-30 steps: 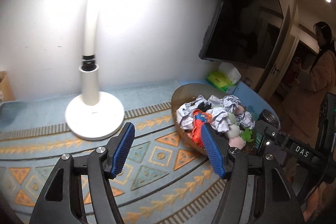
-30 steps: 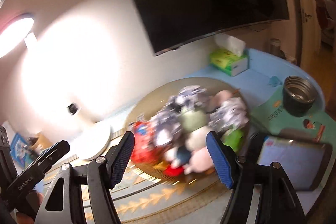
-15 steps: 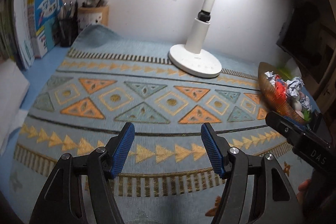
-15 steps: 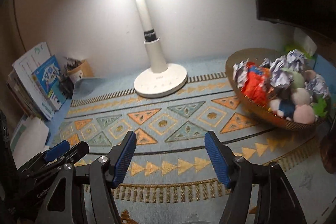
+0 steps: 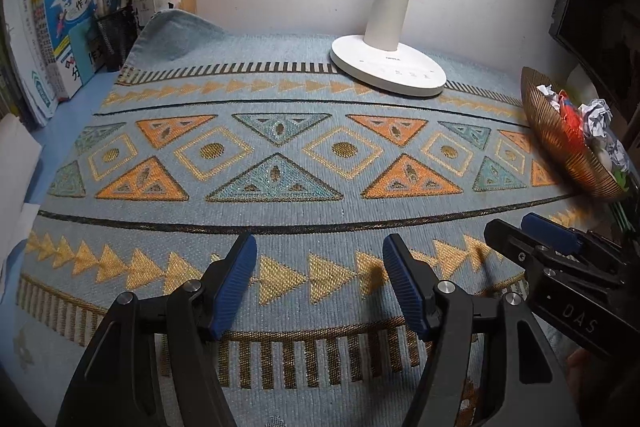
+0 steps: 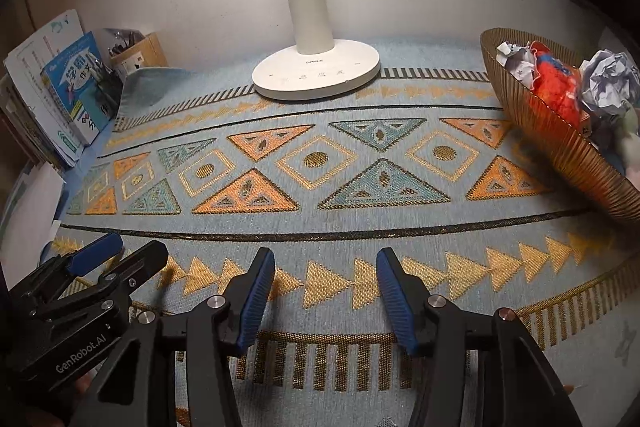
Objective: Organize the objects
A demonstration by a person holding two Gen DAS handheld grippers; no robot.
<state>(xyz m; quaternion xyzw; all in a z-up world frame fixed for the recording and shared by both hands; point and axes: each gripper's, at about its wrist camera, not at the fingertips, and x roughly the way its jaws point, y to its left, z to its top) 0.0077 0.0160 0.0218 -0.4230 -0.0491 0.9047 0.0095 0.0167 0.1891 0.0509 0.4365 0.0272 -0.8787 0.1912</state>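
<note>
Objects (image 6: 560,95) sit heaped in the bowl (image 6: 560,155) at the mat's (image 6: 320,187) right; both grippers, left (image 5: 320,283) and right (image 6: 326,291), hover spread and empty, so any reach needs a clean approach over the rim.

Lamp (image 6: 316,75) at back centre of mat (image 6: 320,187). Bowl (image 6: 560,147) at mat's right edge w/ crumpled paper (image 6: 610,83) inside. Books (image 5: 68,27), pen holder (image 5: 116,31) back left.

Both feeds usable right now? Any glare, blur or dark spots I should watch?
Left wrist: sharp; glare on the wall above the lamp; bowl squeezed at the edge. Right wrist: sharp, strong fisheye bend in the mat, dark corners; bowl evenly lit.
</note>
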